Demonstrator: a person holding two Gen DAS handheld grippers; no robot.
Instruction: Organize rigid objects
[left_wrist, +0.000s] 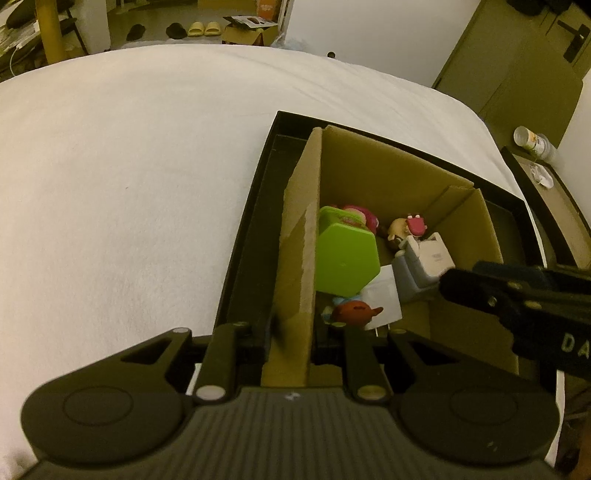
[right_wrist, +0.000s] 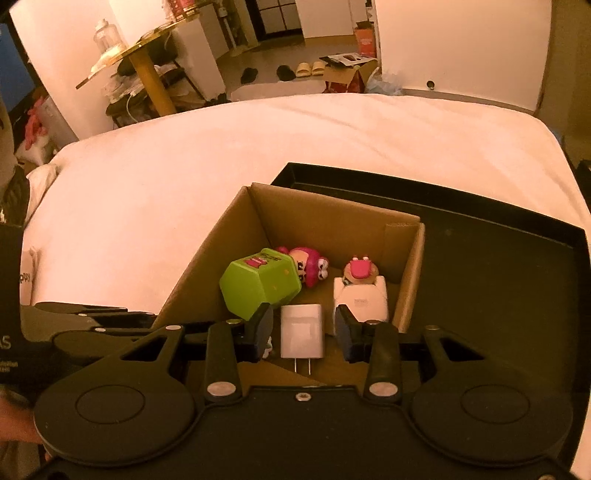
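Observation:
A cardboard box (right_wrist: 332, 225) stands in a black tray (right_wrist: 480, 266) on the white bed. Inside lie a green hexagonal toy (right_wrist: 258, 286), a pink figure (right_wrist: 312, 267), a small figure with a pink cap (right_wrist: 360, 271) on a white block (right_wrist: 364, 301), and a white charger plug (right_wrist: 301, 330). My right gripper (right_wrist: 304, 330) is open, its fingers either side of the plug, not touching it. My left gripper (left_wrist: 291, 332) straddles the box's left wall (left_wrist: 299, 258); its fingertips are hidden. The green toy (left_wrist: 345, 260) and white block (left_wrist: 424, 264) also show in the left wrist view.
The white bed (left_wrist: 129, 184) spreads left of and beyond the tray. A nightstand (left_wrist: 546, 192) with a jar (left_wrist: 532, 142) stands at the right. The right gripper's arm (left_wrist: 517, 295) reaches in from the right. Slippers (right_wrist: 310, 68) and a carton (right_wrist: 347, 72) lie on the far floor.

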